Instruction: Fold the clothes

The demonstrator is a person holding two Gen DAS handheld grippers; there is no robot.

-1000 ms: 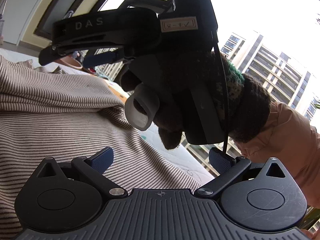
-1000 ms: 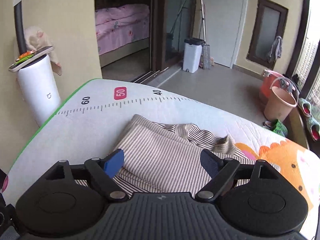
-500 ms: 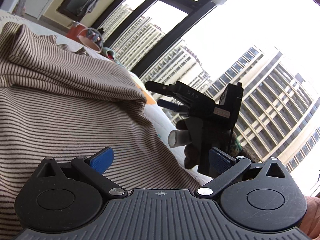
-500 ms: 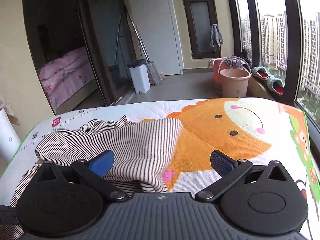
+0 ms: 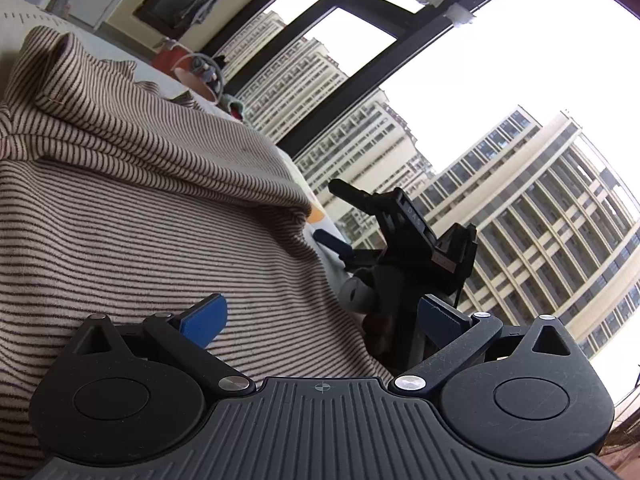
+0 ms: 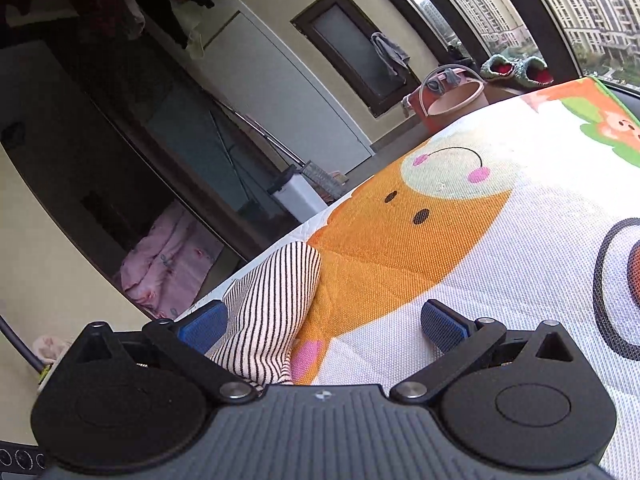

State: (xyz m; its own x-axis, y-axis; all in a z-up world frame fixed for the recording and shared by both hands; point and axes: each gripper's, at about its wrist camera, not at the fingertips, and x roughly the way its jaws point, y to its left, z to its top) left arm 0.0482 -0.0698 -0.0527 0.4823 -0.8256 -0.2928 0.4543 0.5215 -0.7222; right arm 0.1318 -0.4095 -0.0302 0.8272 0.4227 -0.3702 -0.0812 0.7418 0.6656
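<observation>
Striped garment (image 5: 132, 216) lying folded in layers on the cartoon-print mat (image 6: 500, 248), bulk spread ahead and to the left of the left gripper (image 5: 320, 316). Fingers of that gripper wide apart, clamped on nothing; blue left pad (image 5: 204, 320) over the cloth, whether touching it not clear. Right pad beyond the cloth's edge, over nothing but air.

Beyond the left fingertips, slightly right: right gripper (image 6: 320, 324) low beside the garment's far edge, likewise spread open and empty. In its own view, a rounded striped fold (image 6: 272, 304) sits just inside its left pad (image 6: 204, 324), bare mat under the right pad. Long axis of that fold running away from the fingers toward the mat's far rim.

Judging by this, edge of the garment nearer the right gripper, main body nearer the left; likely both closing on the near hem for another fold.

Farthest off: bucket (image 6: 452, 100), window, apartment towers.
</observation>
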